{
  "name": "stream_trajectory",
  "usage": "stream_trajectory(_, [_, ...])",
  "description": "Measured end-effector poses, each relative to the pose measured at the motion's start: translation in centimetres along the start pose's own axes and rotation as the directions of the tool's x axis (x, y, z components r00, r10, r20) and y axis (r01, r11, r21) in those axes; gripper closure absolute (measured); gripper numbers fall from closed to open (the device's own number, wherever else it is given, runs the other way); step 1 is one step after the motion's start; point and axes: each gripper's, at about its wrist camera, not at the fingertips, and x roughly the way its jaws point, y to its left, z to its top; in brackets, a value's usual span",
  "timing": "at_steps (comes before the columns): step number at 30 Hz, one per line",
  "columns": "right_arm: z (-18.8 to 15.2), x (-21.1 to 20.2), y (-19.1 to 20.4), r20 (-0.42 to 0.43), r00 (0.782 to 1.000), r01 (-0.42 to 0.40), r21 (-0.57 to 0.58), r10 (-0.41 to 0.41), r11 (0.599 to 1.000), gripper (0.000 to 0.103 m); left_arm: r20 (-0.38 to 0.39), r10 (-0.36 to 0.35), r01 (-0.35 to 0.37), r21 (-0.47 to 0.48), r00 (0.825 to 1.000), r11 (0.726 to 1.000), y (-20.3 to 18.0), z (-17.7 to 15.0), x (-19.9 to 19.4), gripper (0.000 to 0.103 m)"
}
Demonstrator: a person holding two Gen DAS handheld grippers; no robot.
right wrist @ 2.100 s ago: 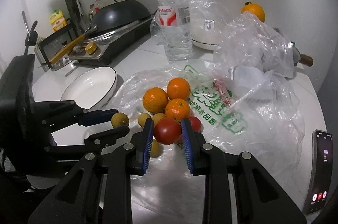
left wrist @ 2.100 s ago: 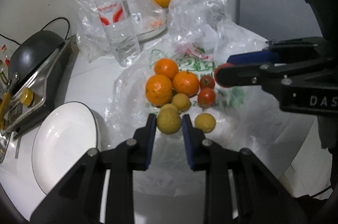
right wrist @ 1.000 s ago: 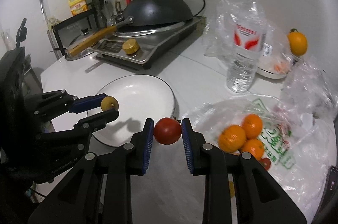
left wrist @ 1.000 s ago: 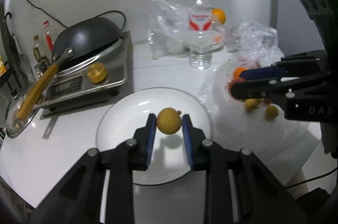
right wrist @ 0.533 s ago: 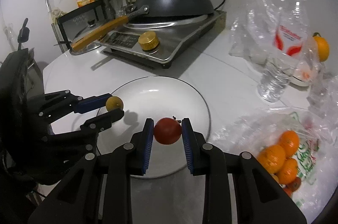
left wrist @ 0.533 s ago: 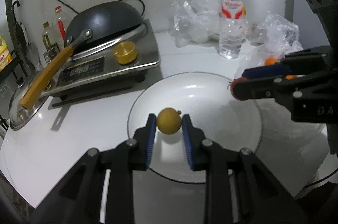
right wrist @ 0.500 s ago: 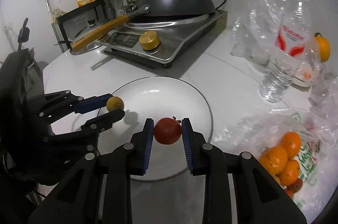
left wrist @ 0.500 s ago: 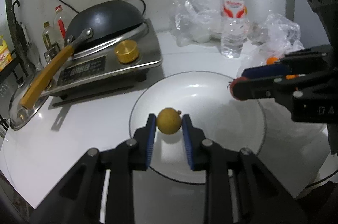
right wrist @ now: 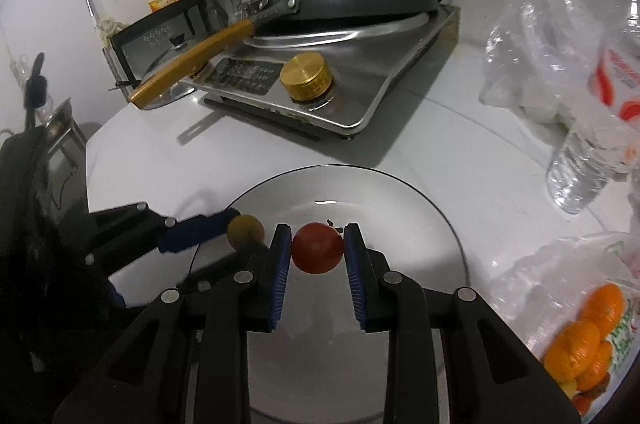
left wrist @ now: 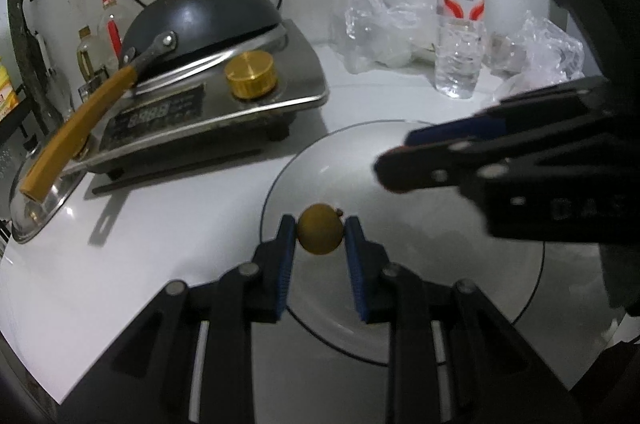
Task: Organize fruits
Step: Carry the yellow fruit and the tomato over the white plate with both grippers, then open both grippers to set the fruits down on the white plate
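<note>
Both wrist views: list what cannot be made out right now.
- Left wrist view: the right gripper is blurred, and its fingers hide the red fruit it carries.
- Either view: whether the yellow fruit or the red fruit touches the white plate; the fingers hide the underside.
- Right wrist view: the oranges are cut off by the edge and veiled by plastic; their number is unclear.
- Right wrist view: the water bottle is blurred and cropped.
</note>
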Motion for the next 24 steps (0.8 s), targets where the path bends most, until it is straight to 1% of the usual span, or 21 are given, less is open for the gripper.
stream_trajectory(12, [1.3,3.0,0.7,-0.042,0.998,-0.036,0.014,0.037,0.999,0.074,-0.023,-0.024,0.023,-0.025,0.999,0.999,0.4,0.0,0.4,0.076])
stream_trajectory(21, [1.5,3.5,0.8,-0.061,0.997,-0.042,0.031,0.044,0.999,0.074,-0.025,-0.035,0.034,-0.048,0.999,0.998,0.8,-0.3,0.2,0.076])
stream_trajectory(24, [1.5,3.3,0.8,-0.060,0.998,-0.032,0.030,0.034,0.999,0.073,-0.023,-0.036,0.034,-0.054,0.999,0.998,0.8,-0.4,0.0,0.075])
